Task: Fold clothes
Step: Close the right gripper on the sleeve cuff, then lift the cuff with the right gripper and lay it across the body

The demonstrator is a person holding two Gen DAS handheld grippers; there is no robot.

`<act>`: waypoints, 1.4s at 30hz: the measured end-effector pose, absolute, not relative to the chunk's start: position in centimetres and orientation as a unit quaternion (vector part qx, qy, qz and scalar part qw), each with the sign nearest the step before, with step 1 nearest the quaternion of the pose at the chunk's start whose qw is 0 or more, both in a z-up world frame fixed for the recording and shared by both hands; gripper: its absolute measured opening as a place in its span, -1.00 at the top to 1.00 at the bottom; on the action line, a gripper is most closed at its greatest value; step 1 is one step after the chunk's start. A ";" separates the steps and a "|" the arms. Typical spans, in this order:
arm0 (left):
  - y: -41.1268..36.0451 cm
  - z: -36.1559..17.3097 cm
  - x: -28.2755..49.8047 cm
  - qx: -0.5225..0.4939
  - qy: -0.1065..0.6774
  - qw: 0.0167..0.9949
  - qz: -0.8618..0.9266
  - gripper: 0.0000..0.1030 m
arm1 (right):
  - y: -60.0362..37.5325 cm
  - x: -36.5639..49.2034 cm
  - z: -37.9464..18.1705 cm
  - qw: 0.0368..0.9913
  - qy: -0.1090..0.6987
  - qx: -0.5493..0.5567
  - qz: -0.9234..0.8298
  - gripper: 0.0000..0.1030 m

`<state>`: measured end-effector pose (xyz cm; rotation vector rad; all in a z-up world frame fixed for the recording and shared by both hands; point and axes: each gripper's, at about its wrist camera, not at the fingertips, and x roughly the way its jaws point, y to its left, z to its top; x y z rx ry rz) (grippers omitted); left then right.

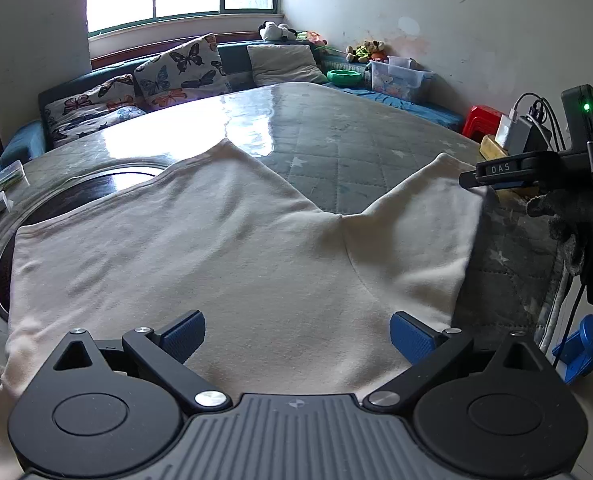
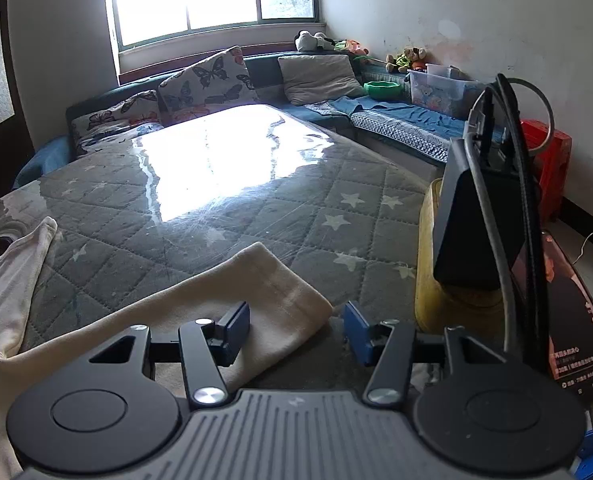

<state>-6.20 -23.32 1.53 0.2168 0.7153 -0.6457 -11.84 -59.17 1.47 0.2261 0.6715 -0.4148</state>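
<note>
Tongs first: the left gripper [image 1: 298, 334] stands with its blue pads wide apart, hovering over the cream shirt [image 1: 216, 248] with nothing pinched between them. Right gripper [image 2: 296, 330] has its jaws parted too, and its left pad sits over the sleeve [image 2: 216, 308] while the right pad hangs past the cuff, above bare quilted cover; no pad presses on cloth. Both tools tip downward toward the table [image 1: 356, 148].

Only the left wrist view takes in the shirt's broad body, spread flat along the near edge of the table and reaching over a dark round inset [image 1: 96, 188] by the left edge. It also catches the other tool out by the right edge, at the sleeve's outer side, with a grey-gloved hand [image 1: 568, 208] behind it.

Only the right wrist view shows the sleeve end close up, lying angled toward the table's right edge, plus a phone on a stand [image 2: 492, 216] and a yellow container [image 2: 436, 280] just beyond.
</note>
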 end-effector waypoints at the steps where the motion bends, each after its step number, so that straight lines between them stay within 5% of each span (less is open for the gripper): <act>1: -23.3 1.6 -6.2 0.104 0.343 0.881 -0.310 -0.95 | -59.2 -11.8 1.5 0.917 0.326 0.111 -0.201 0.00; 9: -23.2 1.7 -6.1 0.101 0.343 0.882 -0.307 -0.95 | -59.1 -11.9 1.6 0.920 0.320 0.116 -0.197 0.68; 12: -23.2 1.9 -6.1 0.100 0.341 0.883 -0.307 -0.95 | -59.3 -11.8 1.7 0.921 0.317 0.117 -0.196 0.76; 42: -21.0 3.3 -6.0 0.076 0.325 0.900 -0.279 -0.97 | -54.1 -14.5 9.6 0.964 0.234 0.060 -0.111 0.83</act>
